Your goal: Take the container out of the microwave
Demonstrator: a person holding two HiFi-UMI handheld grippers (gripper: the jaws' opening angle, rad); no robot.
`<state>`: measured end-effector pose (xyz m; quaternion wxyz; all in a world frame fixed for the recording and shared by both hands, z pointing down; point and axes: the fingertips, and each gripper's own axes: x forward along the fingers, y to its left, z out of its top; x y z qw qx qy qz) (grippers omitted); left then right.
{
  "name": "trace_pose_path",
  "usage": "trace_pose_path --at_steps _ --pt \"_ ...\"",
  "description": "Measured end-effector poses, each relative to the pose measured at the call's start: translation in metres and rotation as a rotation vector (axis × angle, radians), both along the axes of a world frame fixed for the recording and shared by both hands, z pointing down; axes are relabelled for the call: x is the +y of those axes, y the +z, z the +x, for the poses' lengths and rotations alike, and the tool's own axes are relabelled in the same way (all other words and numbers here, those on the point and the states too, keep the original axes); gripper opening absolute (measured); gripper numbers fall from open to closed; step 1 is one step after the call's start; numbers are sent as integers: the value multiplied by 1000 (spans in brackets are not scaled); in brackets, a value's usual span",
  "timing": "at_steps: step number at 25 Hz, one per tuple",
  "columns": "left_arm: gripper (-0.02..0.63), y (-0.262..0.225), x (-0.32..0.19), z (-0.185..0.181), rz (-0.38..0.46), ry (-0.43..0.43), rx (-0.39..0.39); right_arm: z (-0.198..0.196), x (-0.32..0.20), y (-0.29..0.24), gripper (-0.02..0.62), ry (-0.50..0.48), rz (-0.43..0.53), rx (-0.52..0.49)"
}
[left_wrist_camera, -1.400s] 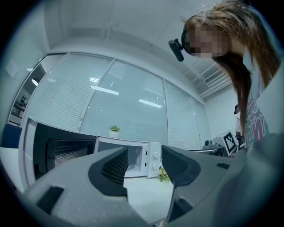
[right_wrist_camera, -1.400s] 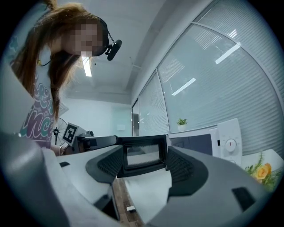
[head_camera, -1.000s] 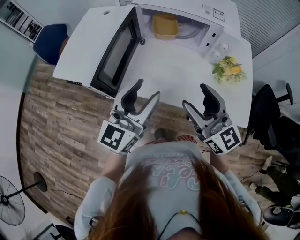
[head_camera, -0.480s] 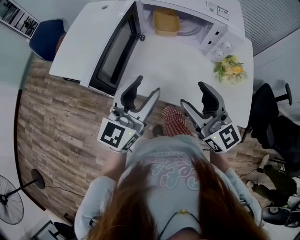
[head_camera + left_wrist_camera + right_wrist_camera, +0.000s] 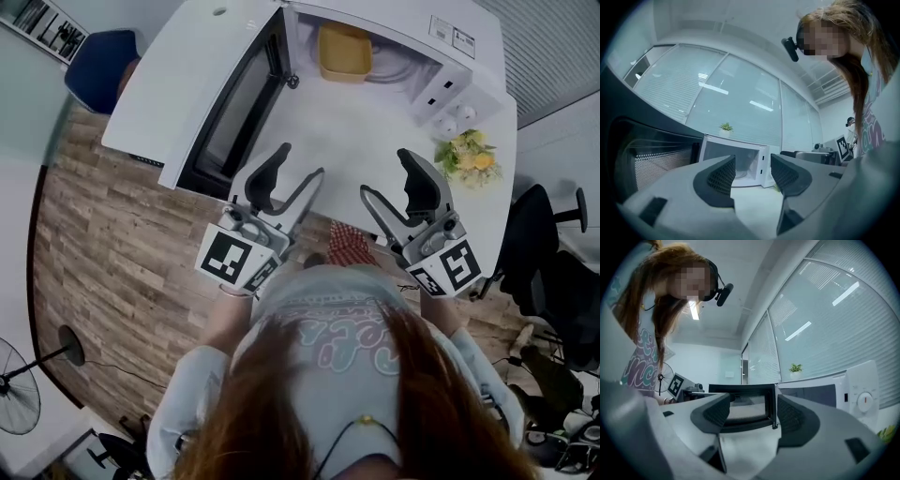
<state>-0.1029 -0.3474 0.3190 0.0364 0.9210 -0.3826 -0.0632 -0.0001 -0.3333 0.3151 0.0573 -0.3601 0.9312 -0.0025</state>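
Left gripper (image 5: pixel 298 164): your jaws stand wide apart with nothing between the pads. They touch nothing and hover over the white table (image 5: pixel 366 131), facing the open microwave (image 5: pixel 455 37).
Right gripper (image 5: pixel 384 176): your jaws are likewise wide apart and empty. They hang above the table's near edge, looking toward the microwave door (image 5: pixel 234 94).
Container (image 5: pixel 344 52): one, yellow, sitting inside the microwave cavity, well apart from both of your grippers.
Microwave: one, with its door swung wide open to your left.
Knobs (image 5: pixel 441 127): two, on the microwave's control panel.
Flowers (image 5: pixel 469 155): one small bunch, on the table just beside the microwave's panel.
Grippers: two, side by side and not touching.
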Motion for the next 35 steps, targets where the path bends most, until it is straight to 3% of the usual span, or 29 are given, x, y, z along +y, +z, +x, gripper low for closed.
trace_pose_path --at_steps 11,20,35 --pt "213 10 -60 17 -23 -28 -9 3 -63 12 302 -49 -36 11" --pt "241 30 -103 24 -67 -42 -14 13 -114 37 302 -27 -88 25" --pt "257 78 -165 32 -118 -65 -93 17 -190 86 302 23 -149 71"
